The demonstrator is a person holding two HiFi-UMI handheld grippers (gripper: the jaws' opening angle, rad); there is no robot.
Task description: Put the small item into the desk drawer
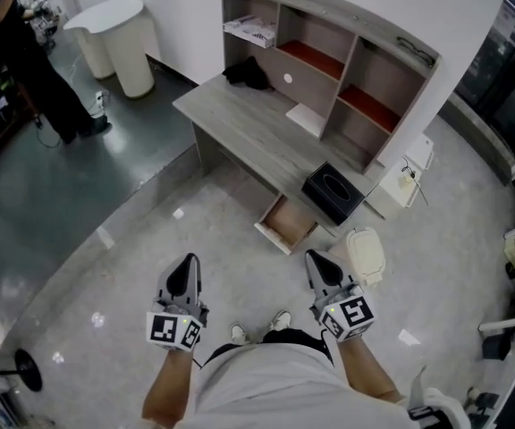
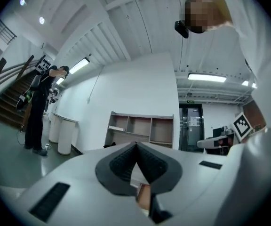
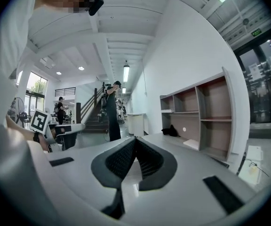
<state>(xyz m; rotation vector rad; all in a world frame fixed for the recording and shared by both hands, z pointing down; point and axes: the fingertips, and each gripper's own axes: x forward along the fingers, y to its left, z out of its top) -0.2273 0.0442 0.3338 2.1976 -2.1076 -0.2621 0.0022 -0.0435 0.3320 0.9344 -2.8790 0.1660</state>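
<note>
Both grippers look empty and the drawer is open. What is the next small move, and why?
Probably walk up to the desk. The left gripper and right gripper are both shut on nothing and held well short of the desk. The drawer already stands open under its front edge, so what seems left is to reach the item and pick it up.

a person in a pale grey shirt, dark waistband and white shoes. the left tool and right tool match: smooth grey shells, black ribbed pads tapering to a point, and a cube of black-and-white square markers on each.
</note>
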